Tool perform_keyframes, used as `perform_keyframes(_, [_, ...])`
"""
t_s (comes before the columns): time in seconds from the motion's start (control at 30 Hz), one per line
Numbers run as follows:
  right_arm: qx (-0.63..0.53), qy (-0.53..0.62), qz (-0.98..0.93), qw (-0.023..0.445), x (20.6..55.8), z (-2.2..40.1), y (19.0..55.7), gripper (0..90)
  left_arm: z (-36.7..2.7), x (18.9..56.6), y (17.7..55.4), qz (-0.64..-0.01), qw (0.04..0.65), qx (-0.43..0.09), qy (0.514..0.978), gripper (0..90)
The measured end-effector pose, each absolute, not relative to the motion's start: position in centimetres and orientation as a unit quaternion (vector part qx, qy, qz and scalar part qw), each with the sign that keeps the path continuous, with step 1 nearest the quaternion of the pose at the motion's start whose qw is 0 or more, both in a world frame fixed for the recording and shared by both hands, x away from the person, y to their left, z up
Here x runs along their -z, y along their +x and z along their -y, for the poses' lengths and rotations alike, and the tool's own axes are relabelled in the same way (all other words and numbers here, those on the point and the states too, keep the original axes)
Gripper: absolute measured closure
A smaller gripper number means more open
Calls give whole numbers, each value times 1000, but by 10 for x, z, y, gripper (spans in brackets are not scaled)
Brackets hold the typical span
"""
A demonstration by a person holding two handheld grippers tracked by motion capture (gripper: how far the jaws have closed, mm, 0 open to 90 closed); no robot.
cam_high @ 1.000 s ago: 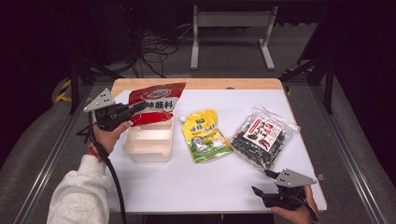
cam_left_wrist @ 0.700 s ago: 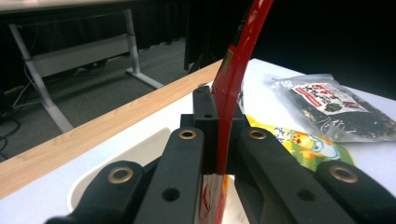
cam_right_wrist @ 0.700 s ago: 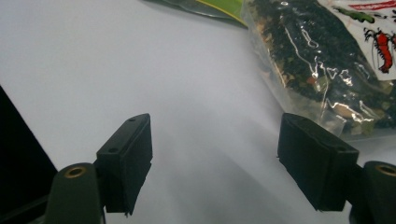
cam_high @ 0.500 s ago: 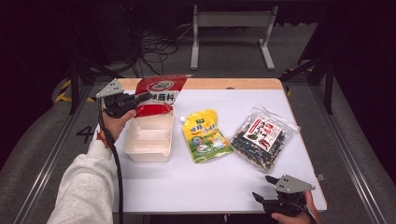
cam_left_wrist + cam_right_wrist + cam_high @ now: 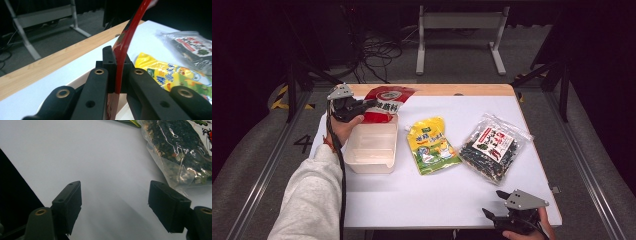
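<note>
Holding the red pouch [image 5: 388, 102] by its left end with the left gripper [image 5: 371, 103], jaws pressed tight on the thin film so that the pouch stands on edge between the pads and rises away from them in the left gripper view. Hanging over the far rim of the white tub [image 5: 371, 162], at the far left of the table [image 5: 422, 200], with the pouch's long axis running from the gripper out to the right, roughly across the tub's width. Looks like the placing step: tub open, apparently empty, lying just below the pouch and toward the person, its long side running near to far. Judging from that, calls for bringing the pouch back toward the person and down, and probably turning or laying it flat so that it fits inside the walls rather than bridging the far rim. Waiting flat on the table to the right of the tub: the yellow pouch [image 5: 432, 146] just beside it, then the seaweed bag [image 5: 494, 147] farther right, neither in any container. Resting at the near right corner with jaws wide apart and nothing between them, the right gripper [image 5: 492, 202], near the seaweed bag, well apart from the tub. Left hand clearly the nearer one to the tub.
</note>
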State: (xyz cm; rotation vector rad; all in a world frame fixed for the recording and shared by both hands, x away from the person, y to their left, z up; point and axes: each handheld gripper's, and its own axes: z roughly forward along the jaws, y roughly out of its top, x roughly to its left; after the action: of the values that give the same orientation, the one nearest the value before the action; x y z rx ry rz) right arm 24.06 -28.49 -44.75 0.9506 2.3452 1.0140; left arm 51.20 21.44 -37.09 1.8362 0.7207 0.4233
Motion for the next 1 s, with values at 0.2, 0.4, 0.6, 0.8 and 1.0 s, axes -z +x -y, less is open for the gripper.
perform_keyframes(0.2, [-365, 339, -842, 206, 447, 285, 241, 270, -225, 368, 505, -316, 513, -192, 774, 792])
perform_keyframes(0.4, [-363, 330, -847, 207, 446, 283, 242, 279, -237, 376, 494, -303, 472, -191, 805, 895])
perform_keyframes(0.6, [-368, 322, -845, 215, 443, 277, 242, 277, -234, 391, 495, -325, 421, -195, 824, 893])
perform_keyframes(0.8, [-375, 343, -828, 237, 440, 283, 244, 301, -236, 397, 498, -338, 421, -188, 820, 896])
perform_keyframes(1.0, [-379, 349, -822, 243, 438, 288, 244, 318, -236, 392, 493, -355, 429, -201, 806, 858])
